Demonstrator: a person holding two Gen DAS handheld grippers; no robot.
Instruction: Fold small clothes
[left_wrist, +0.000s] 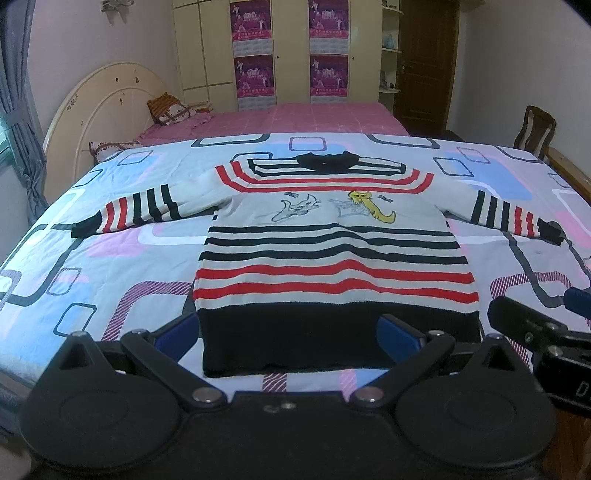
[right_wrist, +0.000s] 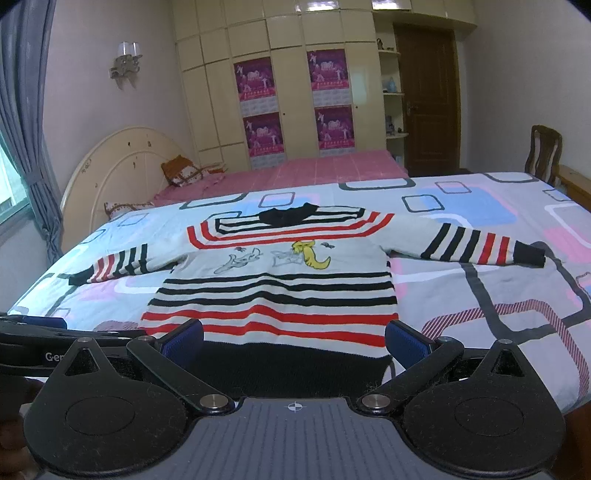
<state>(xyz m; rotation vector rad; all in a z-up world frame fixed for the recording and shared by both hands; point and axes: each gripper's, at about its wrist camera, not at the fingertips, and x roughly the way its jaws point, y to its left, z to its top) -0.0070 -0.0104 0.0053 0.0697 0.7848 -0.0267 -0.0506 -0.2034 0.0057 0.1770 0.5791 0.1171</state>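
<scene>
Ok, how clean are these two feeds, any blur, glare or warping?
Left wrist view: sweater sharp, fisheye bows the bed edges, corners vignetted dark. Right wrist view: same bending, ceiling light glares on the wardrobe top, room dim and bluish.

The sweater (left_wrist: 332, 243) is white with black and red stripes, a black hem, black collar at 12 o'clock, and a yellow cartoon figure. The bedspread (left_wrist: 110, 266) shows pink, blue and grey rectangles. Gripper pads (right_wrist: 404, 341) are blue.

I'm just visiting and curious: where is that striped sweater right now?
The striped sweater lies flat on the patterned bedspread, sleeves spread out to both sides, collar pointing toward the pink bed behind. Its dark hem sits nearest both cameras.
</scene>
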